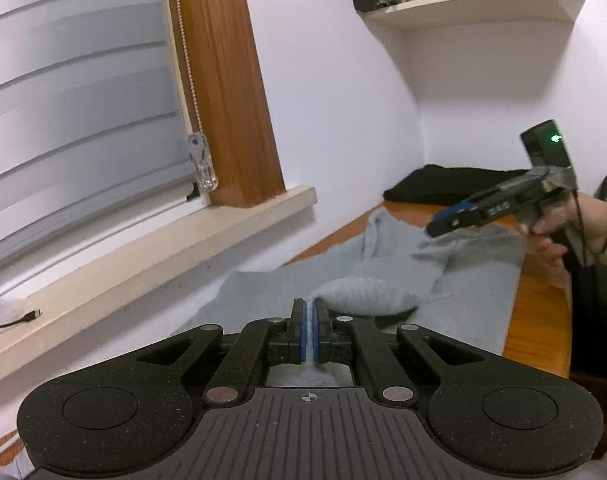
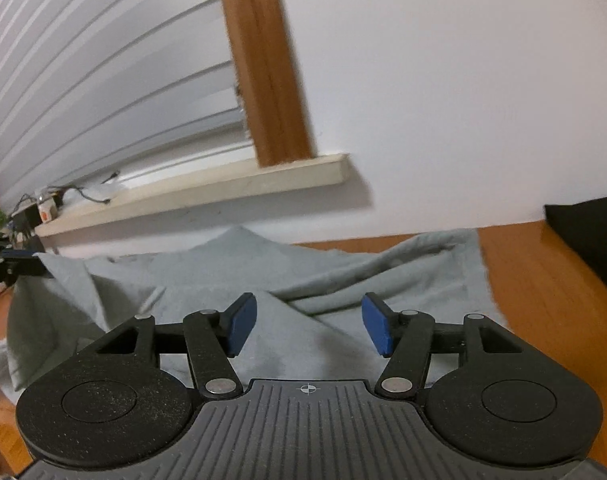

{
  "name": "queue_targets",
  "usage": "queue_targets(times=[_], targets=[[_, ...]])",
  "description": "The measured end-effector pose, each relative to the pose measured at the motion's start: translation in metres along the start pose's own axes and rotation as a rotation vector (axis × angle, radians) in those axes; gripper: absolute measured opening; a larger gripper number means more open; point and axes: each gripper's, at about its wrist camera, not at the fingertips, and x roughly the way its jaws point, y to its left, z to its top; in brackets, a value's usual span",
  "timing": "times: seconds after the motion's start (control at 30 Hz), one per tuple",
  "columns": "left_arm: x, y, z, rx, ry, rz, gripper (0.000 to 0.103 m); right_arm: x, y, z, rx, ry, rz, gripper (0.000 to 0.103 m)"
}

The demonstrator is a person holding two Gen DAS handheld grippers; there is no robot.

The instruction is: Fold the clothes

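Left wrist view shows the left gripper (image 1: 310, 330) pinching a fold of the grey garment (image 1: 387, 288), which lies rumpled on the wooden table (image 1: 539, 320) below the windowsill (image 1: 151, 248). The right gripper (image 2: 309, 326) hovers spread over the cloth, holding nothing. Folding looks barely begun; no neat folds show yet.

Blinds (image 1: 75, 120), windowsill (image 1: 151, 256), bookshelf (image 1: 475, 4), black bundle (image 1: 443, 184), perhaps clothing.
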Motion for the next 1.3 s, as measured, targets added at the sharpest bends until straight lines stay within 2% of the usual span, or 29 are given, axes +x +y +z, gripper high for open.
queue_targets(times=[0.33,0.43,0.47,0.6,0.7,0.83,0.97,1.0,1.03,1.07,1.1,1.2,1.3], targets=[[-0.022,-0.004,-0.013,-0.014,0.049,-0.019,0.007,0.027,0.050,-0.008,-0.111,0.074,0.051,0.059],[-0.028,0.001,-0.017,-0.033,0.054,-0.009,0.017,0.028,0.064,-0.006,-0.121,0.077,0.089,0.059],[-0.030,0.003,-0.019,-0.040,0.055,-0.004,0.017,0.028,0.069,-0.005,-0.127,0.078,0.101,0.059],[-0.036,0.012,-0.029,-0.079,0.071,0.016,0.017,0.031,0.097,-0.002,-0.156,0.097,0.178,0.058],[-0.039,0.022,-0.045,-0.125,0.107,0.026,0.032,0.042,0.122,-0.001,-0.187,0.129,0.254,0.058],[-0.039,0.033,-0.063,-0.152,0.159,0.046,0.035,0.061,0.155,-0.003,-0.243,0.190,0.339,0.058],[-0.038,0.047,-0.074,-0.189,0.197,0.050,0.037,0.073,0.177,-0.010,-0.313,0.243,0.373,0.057],[-0.037,0.051,-0.076,-0.203,0.203,0.041,0.042,0.073,0.179,-0.012,-0.322,0.252,0.378,0.055],[-0.036,0.055,-0.078,-0.216,0.210,0.032,0.047,0.072,0.180,-0.013,-0.325,0.256,0.386,0.039],[-0.034,0.056,-0.079,-0.224,0.216,0.020,0.049,0.070,0.179,-0.014,-0.326,0.253,0.391,0.018],[-0.032,0.058,-0.080,-0.232,0.222,0.007,0.052,0.067,0.177,-0.014,-0.327,0.245,0.392,0.012],[-0.023,0.059,-0.082,-0.244,0.238,-0.019,0.051,0.053,0.169,-0.012,-0.305,0.203,0.410,0.007],[-0.016,0.058,-0.080,-0.251,0.247,-0.035,0.044,0.040,0.162,-0.010,-0.302,0.178,0.429,0.006]])
